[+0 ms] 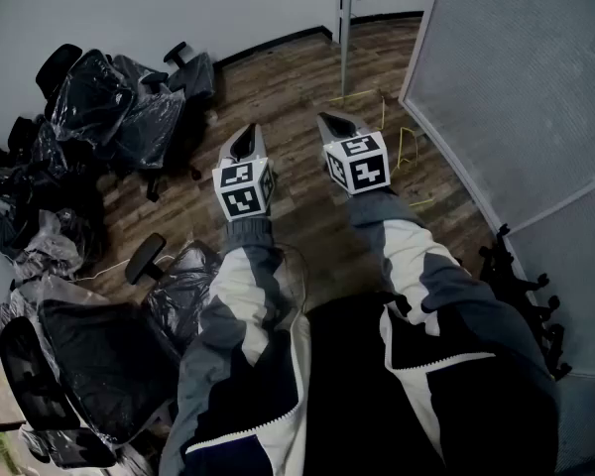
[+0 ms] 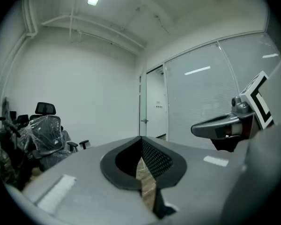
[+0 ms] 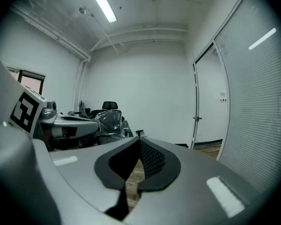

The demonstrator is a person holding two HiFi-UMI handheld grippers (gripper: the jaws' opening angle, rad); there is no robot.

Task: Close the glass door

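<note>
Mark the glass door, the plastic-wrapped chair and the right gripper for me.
glass door (image 3: pixel 195 97): right gripper view, on its upright metal edge.
plastic-wrapped chair (image 3: pixel 110 121): right gripper view, on its covered backrest.
right gripper (image 1: pixel 327 121): head view, at the tips, with the jaws shut.

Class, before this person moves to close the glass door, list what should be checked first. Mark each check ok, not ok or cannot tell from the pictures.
1. Left tongs shut and empty: ok.
2. Right tongs shut and empty: ok.
3. Glass door closed: not ok; it stands open, edge-on to the tongs.
4. Tongs at the door: not ok; both are short of it.
5. Door handle in sight: ok.
6. Yellow cable on the floor, clear of the door's swing: cannot tell.
</note>
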